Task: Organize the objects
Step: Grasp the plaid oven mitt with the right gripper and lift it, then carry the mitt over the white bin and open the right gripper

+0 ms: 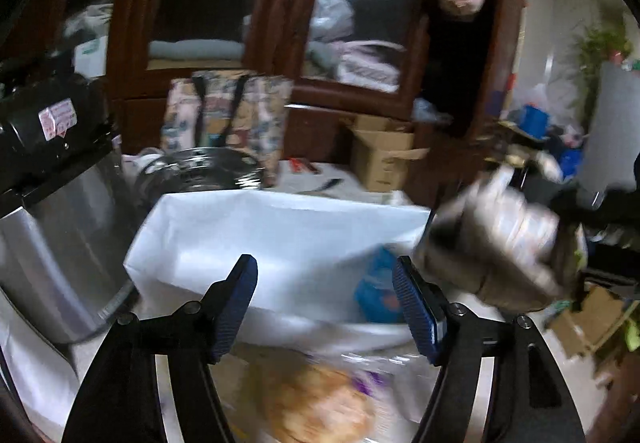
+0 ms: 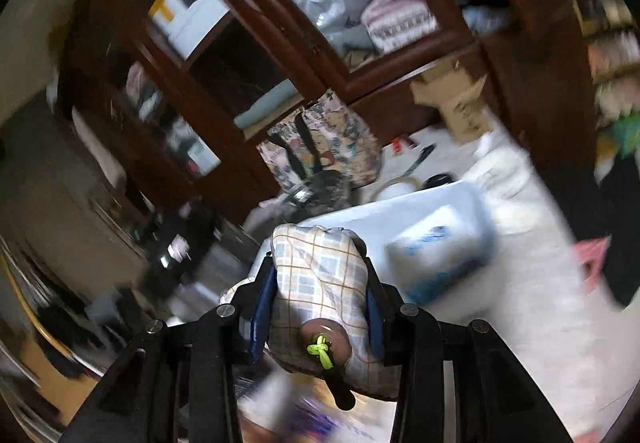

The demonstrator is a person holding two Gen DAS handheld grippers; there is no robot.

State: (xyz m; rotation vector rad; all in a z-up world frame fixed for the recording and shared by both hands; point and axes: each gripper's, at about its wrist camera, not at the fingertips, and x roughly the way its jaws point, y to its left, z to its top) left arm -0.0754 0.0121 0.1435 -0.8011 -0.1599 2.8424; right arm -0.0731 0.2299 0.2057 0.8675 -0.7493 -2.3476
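While blurred, white bin (image 1: 280, 227) seemingly holds blue packet (image 1: 378, 291).

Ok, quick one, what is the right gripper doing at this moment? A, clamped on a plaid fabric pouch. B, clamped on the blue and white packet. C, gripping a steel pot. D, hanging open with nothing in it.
A: in the right wrist view the right gripper has both blue pads pressed against the plaid pouch, while the blue and white packet lies apart in the white bin.
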